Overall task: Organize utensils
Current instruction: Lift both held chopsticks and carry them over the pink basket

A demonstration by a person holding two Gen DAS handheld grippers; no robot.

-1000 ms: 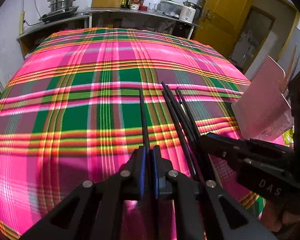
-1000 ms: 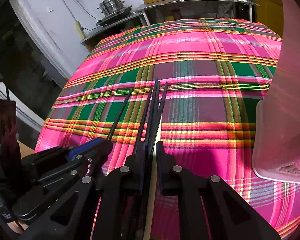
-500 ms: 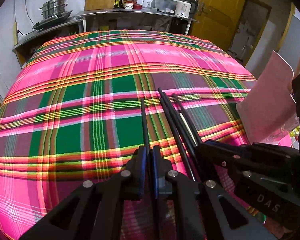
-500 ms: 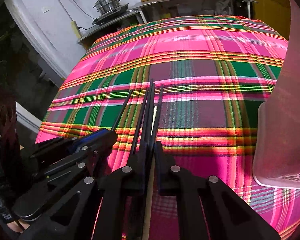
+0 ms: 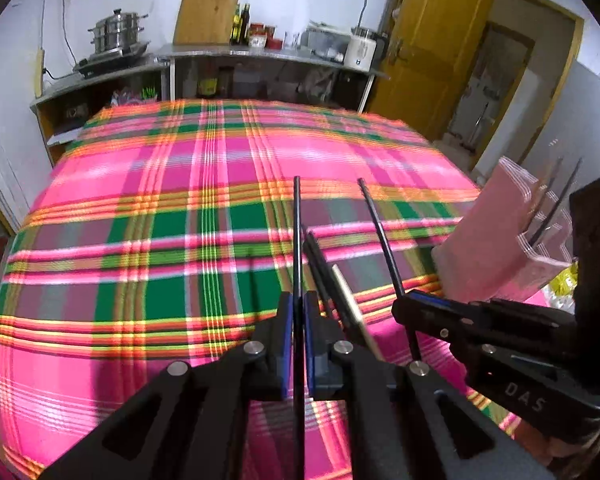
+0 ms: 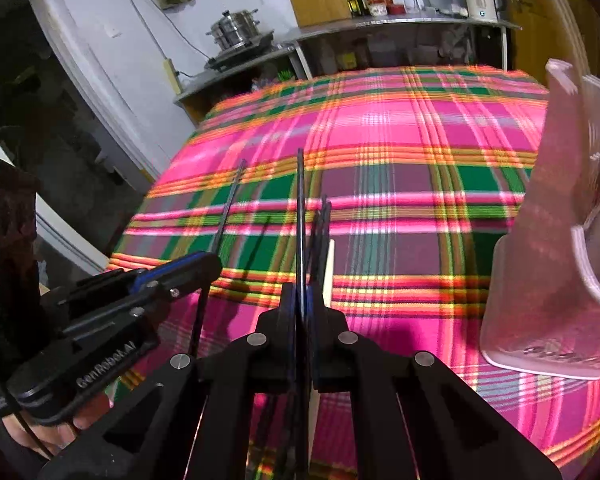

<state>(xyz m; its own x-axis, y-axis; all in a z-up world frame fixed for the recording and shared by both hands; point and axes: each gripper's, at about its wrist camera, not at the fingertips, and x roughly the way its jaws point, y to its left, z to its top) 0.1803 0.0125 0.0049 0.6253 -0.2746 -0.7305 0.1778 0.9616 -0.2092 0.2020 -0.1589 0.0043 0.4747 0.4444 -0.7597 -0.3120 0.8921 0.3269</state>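
My left gripper (image 5: 297, 308) is shut on one black chopstick (image 5: 298, 232) that sticks forward, lifted off the plaid cloth. My right gripper (image 6: 300, 300) is shut on another black chopstick (image 6: 300, 208), also raised. Each shows in the other's view: the right gripper (image 5: 404, 304) with its chopstick (image 5: 380, 240), the left gripper (image 6: 208, 264) with its own (image 6: 230, 200). Between them a few black chopsticks (image 5: 318, 268) and a pale one (image 5: 346, 296) lie on the cloth. A pink slotted holder (image 5: 496, 240) at the right has chopsticks (image 5: 556, 200) standing in it.
The table under the pink and green plaid cloth (image 5: 160, 240) stretches far ahead. The pink holder (image 6: 540, 264) stands close to my right gripper, near the table's right edge. Behind are a steel counter (image 5: 260, 54) with pots and bottles and a yellow door (image 5: 428, 40).
Both grippers have risen, each lifting one black chopstick off the cloth. The right jaws went from slightly apart to shut. The other chopsticks stayed on the table.
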